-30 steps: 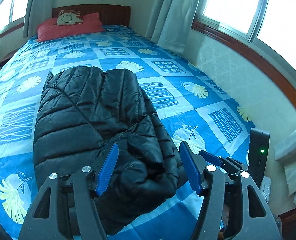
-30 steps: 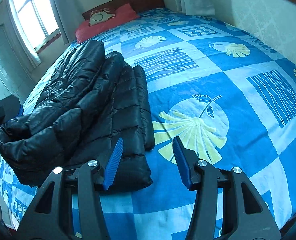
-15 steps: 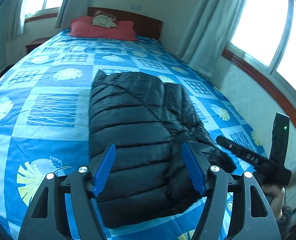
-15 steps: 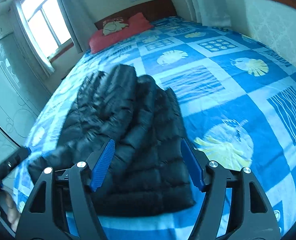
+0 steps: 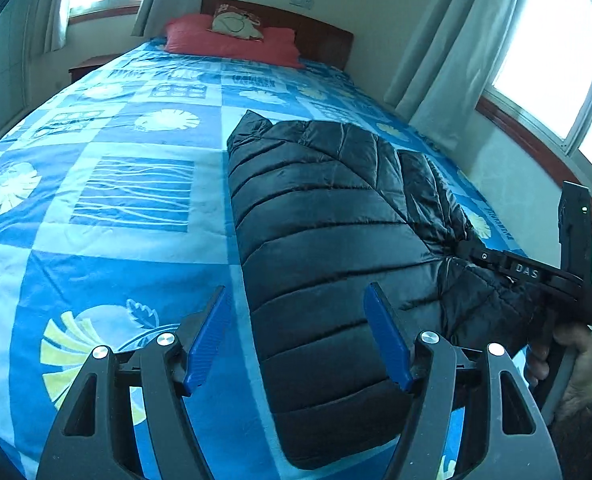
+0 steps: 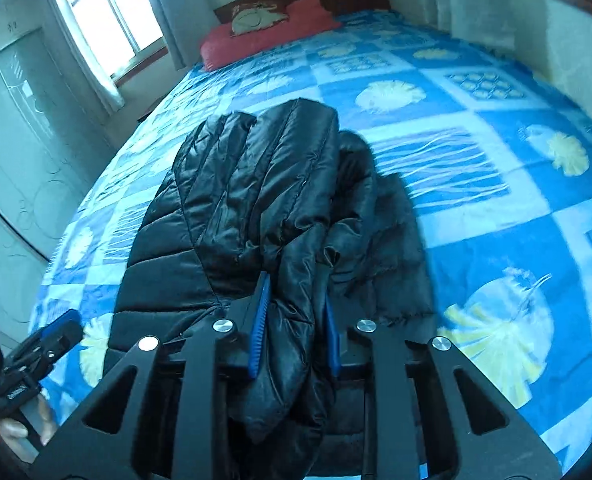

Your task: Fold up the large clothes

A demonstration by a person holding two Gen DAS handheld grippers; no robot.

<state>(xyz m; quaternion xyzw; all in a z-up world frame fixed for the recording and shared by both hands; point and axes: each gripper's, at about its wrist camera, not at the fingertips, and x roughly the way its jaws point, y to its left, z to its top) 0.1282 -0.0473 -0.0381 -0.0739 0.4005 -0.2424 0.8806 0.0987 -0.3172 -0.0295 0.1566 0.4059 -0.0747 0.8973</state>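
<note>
Your right gripper point(image 6: 293, 330) has just swung in from the bare quilt, its jaws now closing on a near-edge bunch of the black puffer jacket point(image 5: 320, 248) on the bed point(image 5: 107, 216); the left gripper point(image 5: 298, 340) hovers open beside it. The next fold can start.

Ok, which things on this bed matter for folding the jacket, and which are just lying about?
Part of the job:
- black puffer jacket, partly folded on the bedspread
- right gripper, jaws closing on a bunch of jacket
- left gripper, jaws apart, pressing nothing

Just lying about:
- red pillow
- small cushion on it
- curtains
</note>
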